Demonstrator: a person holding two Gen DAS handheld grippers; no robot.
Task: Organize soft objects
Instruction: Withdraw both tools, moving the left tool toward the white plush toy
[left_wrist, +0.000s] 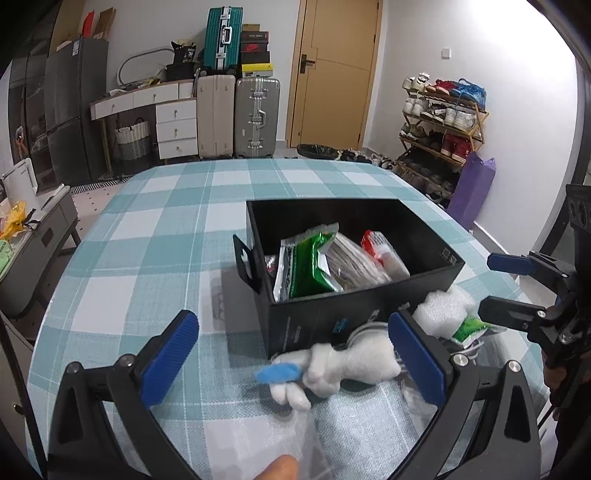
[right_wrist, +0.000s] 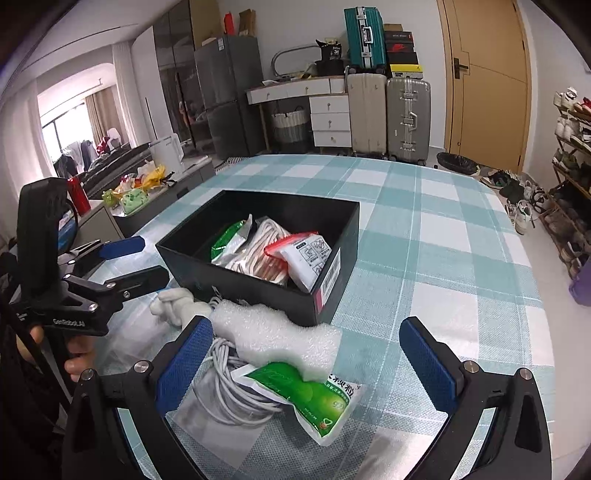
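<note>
A black box (left_wrist: 325, 317) (right_wrist: 258, 291) stands on the checked table, holding green, white and red packets. In front of it lie a white plush toy (left_wrist: 347, 363) (right_wrist: 177, 302) with a blue part, a white foam piece (left_wrist: 443, 306) (right_wrist: 280, 332), a coiled white cable (right_wrist: 229, 391) and a green pouch (right_wrist: 310, 398). My left gripper (left_wrist: 295, 369) hangs open just above the plush toy, which lies between its wide-spread fingers. My right gripper (right_wrist: 306, 369) is open over the green pouch and foam, nothing pinched. Each gripper shows in the other's view: right gripper (left_wrist: 513, 288), left gripper (right_wrist: 133, 262).
A clear plastic bag (left_wrist: 306, 439) lies near the table's front edge. The checked tablecloth (left_wrist: 155, 236) is bare left of the box and to its right (right_wrist: 443, 258). Suitcases, drawers, a door and a shoe rack stand beyond the table.
</note>
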